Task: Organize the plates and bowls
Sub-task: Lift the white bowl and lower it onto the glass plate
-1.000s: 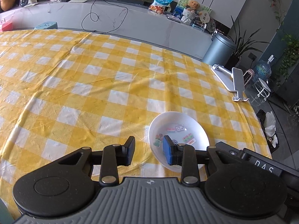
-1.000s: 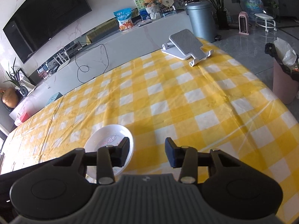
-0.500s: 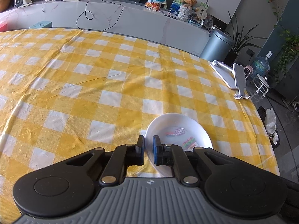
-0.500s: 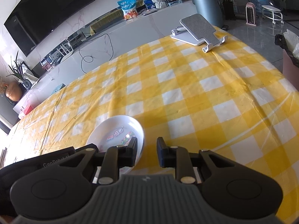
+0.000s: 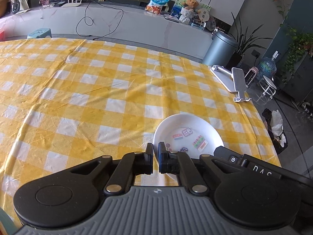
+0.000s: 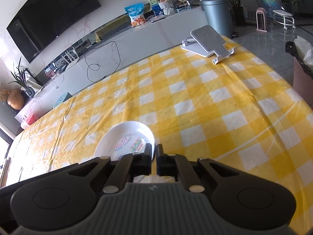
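Note:
A shallow white bowl [image 5: 197, 124] with small colourful pictures inside sits on the yellow checked tablecloth [image 5: 97, 90], near the table's right edge. My left gripper [image 5: 155, 153] is shut on the bowl's near left rim, which runs between its two pads. In the right wrist view the same bowl [image 6: 121, 134] lies low and left of centre, and my right gripper [image 6: 154, 153] is shut on its right rim. The right gripper's black body shows at the lower right of the left wrist view. Both grippers hide the near part of the bowl.
A white and grey phone stand [image 5: 235, 81] [image 6: 208, 43] stands at the far right corner of the table. Past the table's right edge are the floor, a bin with a bag [image 5: 275, 127] and a grey round bin [image 6: 217, 13]. A long white counter runs behind.
Both grippers' jaws have closed from well apart onto the bowl's rim, the left on the left side and the right on the right side. The bowl has stayed in place.

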The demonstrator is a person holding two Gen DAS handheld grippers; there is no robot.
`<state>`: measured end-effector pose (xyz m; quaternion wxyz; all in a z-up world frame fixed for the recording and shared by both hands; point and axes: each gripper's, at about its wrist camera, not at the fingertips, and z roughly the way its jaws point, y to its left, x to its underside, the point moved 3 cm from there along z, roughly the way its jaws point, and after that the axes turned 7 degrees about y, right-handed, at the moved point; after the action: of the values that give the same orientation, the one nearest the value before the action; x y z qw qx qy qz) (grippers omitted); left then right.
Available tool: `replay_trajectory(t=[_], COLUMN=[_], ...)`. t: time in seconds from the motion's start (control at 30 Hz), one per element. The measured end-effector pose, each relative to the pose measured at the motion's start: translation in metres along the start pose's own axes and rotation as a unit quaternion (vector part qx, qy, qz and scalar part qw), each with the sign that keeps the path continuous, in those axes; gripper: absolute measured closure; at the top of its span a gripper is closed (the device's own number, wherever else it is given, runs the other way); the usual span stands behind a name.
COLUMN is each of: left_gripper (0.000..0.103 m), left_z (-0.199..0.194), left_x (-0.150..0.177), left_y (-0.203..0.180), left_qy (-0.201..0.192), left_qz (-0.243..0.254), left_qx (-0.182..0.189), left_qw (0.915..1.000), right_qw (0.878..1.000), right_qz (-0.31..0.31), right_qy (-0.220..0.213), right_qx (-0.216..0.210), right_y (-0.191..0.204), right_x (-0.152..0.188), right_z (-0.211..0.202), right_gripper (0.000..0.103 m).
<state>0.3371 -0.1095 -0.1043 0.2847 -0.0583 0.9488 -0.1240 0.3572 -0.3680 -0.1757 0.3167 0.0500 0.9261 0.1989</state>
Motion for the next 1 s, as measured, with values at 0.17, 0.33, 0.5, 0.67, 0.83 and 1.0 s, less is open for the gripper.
replay_trajectory(t=[0.17,0.33,0.5,0.67,0.83,1.0], left_gripper=[0.098,0.098,0.098,0.098,0.098,0.098], left_z=[-0.023,-0.041,-0.06,-0.075,-0.088,-0.096], left_x=[0.015,0.036,0.057,0.08,0.095,0.104], left_y=[0.002,0.008,0.007,0.004,0.007,0.013], left_qy=[0.002,0.01,0.01,0.014,0.012,0.012], left_qz=[0.009,0.005,0.033,0.061,0.074,0.078], left_qx=[-0.007,-0.002,0.008,0.012,0.016,0.018], left_qw=[0.9999,0.9999,0.9994,0.998,0.9971,0.9967], right_qw=[1.0,1.0,0.999,0.999,0.999,0.999], right_qz=[-0.008,-0.014,-0.017,0.008,0.022,0.021], right_qy=[-0.002,-0.008,-0.029,-0.033,-0.037,-0.03], right_qx=[-0.007,0.005,0.02,0.024,0.016,0.009], right_y=[0.007,0.016,0.018,0.014,0.013,0.017], right_x=[0.017,0.042,0.076,0.106,0.124,0.138], right_z=[-0.019,-0.039,-0.068,-0.09,-0.106,-0.114], right_gripper=[0.103,0.103,0.103,0.102,0.103,0.102])
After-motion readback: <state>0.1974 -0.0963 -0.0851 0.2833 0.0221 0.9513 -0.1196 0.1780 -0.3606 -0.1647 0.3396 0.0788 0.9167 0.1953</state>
